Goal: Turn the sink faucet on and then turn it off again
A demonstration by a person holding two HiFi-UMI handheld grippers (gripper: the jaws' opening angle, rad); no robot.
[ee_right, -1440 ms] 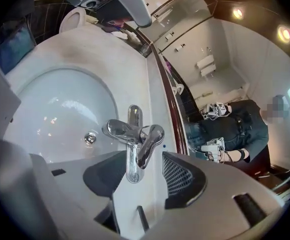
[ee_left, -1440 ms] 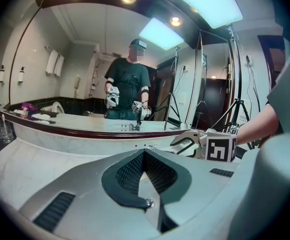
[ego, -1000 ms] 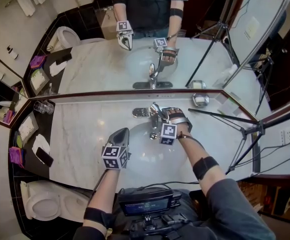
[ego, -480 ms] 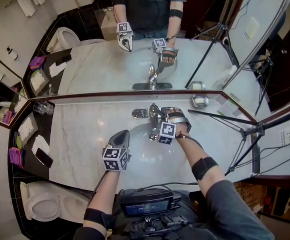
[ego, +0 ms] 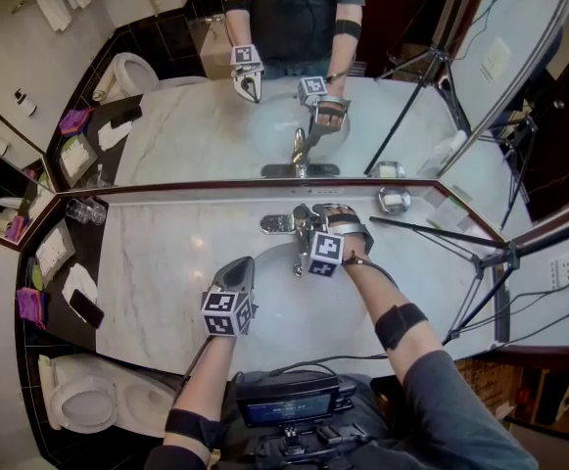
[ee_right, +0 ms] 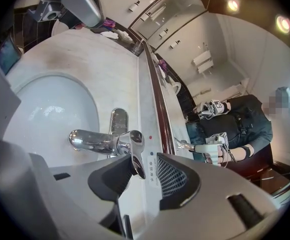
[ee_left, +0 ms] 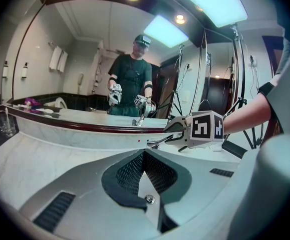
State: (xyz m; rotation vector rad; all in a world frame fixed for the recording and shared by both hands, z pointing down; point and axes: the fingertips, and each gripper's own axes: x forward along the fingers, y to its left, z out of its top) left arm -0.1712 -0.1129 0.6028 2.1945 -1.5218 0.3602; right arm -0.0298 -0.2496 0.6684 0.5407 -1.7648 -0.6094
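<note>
A chrome faucet [ego: 299, 225] stands at the back of the white sink basin [ego: 269, 287] set in a marble counter. My right gripper [ego: 313, 223] reaches over it from the right. In the right gripper view the spout [ee_right: 90, 141] points left over the basin [ee_right: 45, 114]. The lever handle [ee_right: 135, 159] lies between the jaws of the right gripper [ee_right: 145, 165], which have just been closing and now grip it. I cannot tell whether water runs. My left gripper [ego: 240, 270] hovers shut and empty over the basin's front left, its tips [ee_left: 144, 154] aimed at the faucet.
A wall mirror [ego: 294, 116] rises right behind the faucet. Drinking glasses [ego: 86, 211] stand at the counter's far left and a phone [ego: 86, 306] lies near them. A chrome dish [ego: 394, 199] sits right of the faucet. A tripod [ego: 480, 253] stands at the right.
The right gripper has narrowed its jaws onto the faucet handle and shifted slightly up and toward the mirror. The left gripper has kept still.
</note>
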